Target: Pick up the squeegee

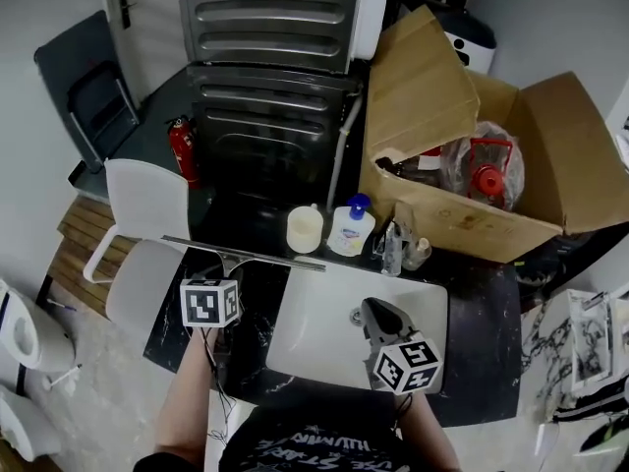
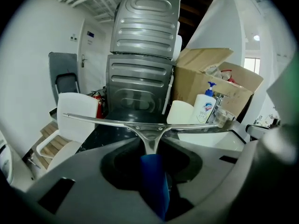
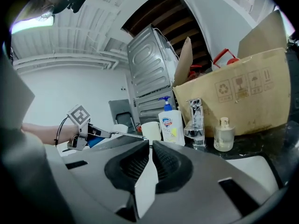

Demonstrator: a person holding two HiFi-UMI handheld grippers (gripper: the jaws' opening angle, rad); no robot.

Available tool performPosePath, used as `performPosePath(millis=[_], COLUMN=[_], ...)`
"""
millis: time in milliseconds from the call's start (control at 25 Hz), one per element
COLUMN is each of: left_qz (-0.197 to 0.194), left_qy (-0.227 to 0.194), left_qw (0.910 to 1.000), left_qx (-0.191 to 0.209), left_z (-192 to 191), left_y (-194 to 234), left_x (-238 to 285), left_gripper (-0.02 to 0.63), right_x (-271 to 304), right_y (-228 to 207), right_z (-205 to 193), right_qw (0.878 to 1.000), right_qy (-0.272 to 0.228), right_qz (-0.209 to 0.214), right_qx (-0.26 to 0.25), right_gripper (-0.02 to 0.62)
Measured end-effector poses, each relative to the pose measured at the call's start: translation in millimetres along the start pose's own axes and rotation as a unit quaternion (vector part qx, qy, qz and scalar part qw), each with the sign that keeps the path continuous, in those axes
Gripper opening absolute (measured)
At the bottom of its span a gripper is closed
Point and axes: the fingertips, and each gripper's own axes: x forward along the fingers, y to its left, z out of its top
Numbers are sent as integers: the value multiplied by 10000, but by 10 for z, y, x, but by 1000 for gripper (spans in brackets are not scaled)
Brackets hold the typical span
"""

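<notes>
The squeegee (image 1: 246,253) has a long metal blade and a blue handle (image 2: 153,181). It is held off the black counter, left of the sink. My left gripper (image 1: 224,271) is shut on the blue handle, and the blade (image 2: 149,125) runs crosswise ahead of the jaws. The right gripper view shows the squeegee (image 3: 119,134) sticking out of the left gripper (image 3: 100,135) at the left. My right gripper (image 1: 378,313) hovers over the white sink with its jaws (image 3: 150,146) shut and nothing between them.
The white sink (image 1: 324,332) sits in a black marble counter. Behind it stand a white cup (image 1: 305,229), a soap pump bottle (image 1: 351,226), a tap (image 1: 393,244) and a small glass bottle (image 1: 421,252). An open cardboard box (image 1: 472,224) fills the right. A white chair (image 1: 147,205) stands at the left.
</notes>
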Motion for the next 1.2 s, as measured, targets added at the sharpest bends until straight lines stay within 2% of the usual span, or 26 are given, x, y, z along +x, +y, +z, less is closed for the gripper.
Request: performPosePath(millis=[240, 600, 800, 960, 1200], left_qz=[175, 403, 622, 780, 974], left_qy=[-418, -788, -887, -915, -925], left_qw=[9988, 9945, 9912, 9871, 9827], left_qx=[-158, -562, -762, -1056, -1277], left_z=[-4, -336, -615, -957, -1456], left_y=[-165, -572, -787, -971, -1300], left_x=[-535, -1243, -1534, -1693, -1955], left_gripper=[141, 141, 141, 141, 141], right_x=[-220, -623, -883, -1103, -1456], right_y=[68, 90, 88, 70, 21], right_z=[158, 90, -3, -115, -286], right_qw=[9994, 9966, 9943, 9915, 9885], right_qy=[-134, -7, 103, 195, 280], right_qz=[321, 804, 1033, 1243, 1425], right_qx=[-63, -179, -262, -337, -414], right_gripper=[54, 54, 54, 54, 54])
